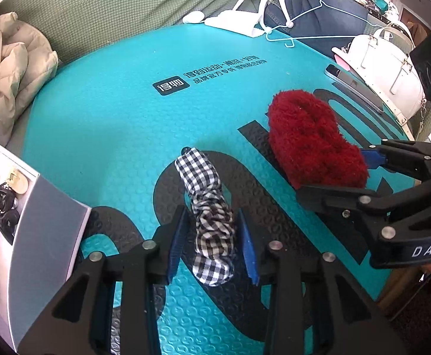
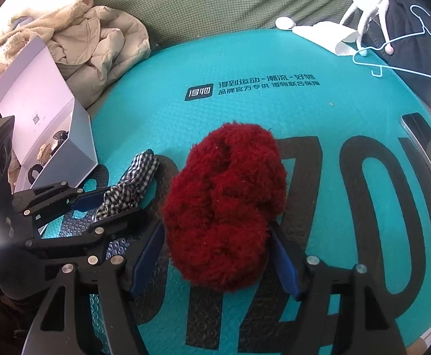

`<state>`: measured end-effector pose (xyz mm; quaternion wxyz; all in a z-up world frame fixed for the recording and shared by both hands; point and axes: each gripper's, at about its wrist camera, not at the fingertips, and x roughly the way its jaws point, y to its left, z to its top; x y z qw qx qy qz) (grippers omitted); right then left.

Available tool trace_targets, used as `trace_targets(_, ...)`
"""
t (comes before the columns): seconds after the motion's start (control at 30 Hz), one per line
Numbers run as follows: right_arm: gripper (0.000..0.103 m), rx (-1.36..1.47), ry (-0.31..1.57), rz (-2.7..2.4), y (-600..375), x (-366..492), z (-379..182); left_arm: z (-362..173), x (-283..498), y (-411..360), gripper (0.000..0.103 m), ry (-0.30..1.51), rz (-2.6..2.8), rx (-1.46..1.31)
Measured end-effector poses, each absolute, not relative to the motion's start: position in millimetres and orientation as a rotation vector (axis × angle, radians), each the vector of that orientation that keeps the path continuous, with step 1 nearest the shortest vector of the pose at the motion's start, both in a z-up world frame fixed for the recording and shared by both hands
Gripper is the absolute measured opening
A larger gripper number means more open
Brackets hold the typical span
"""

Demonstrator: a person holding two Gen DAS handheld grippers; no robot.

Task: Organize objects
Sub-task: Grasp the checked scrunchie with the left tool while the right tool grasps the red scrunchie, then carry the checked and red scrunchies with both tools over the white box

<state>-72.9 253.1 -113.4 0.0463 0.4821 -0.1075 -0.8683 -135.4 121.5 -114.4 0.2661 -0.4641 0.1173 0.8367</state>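
White box [image 2: 80, 136] of dark hair accessories [image 1: 1, 210]

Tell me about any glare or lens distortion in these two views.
Right wrist view: a white flare washes out the left edge beside the left gripper. Both views: fisheye bends the teal mat into a dome, corners dark. Red scrunchie stays sharp.

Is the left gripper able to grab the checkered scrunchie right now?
Probably yes. The left gripper already has its blue pads on either side of the checkered scrunchie, which lies on the teal mat with nothing in between.
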Motion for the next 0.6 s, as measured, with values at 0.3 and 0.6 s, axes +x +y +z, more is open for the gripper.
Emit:
trace_targets(0.3, 0.033, 1.468, -0.406, -2.668, 262.8, -73.0, -110.3, -111.2, -141.2, 115.2, 0.021, 0.286, 2.268, -1.297)
trace_targets(0.6, 0.033, 1.407, -0.380, -2.618, 247.2, -71.2, -95.6, -86.7, -134.7, 99.0, 0.021, 0.285, 2.328, -1.274)
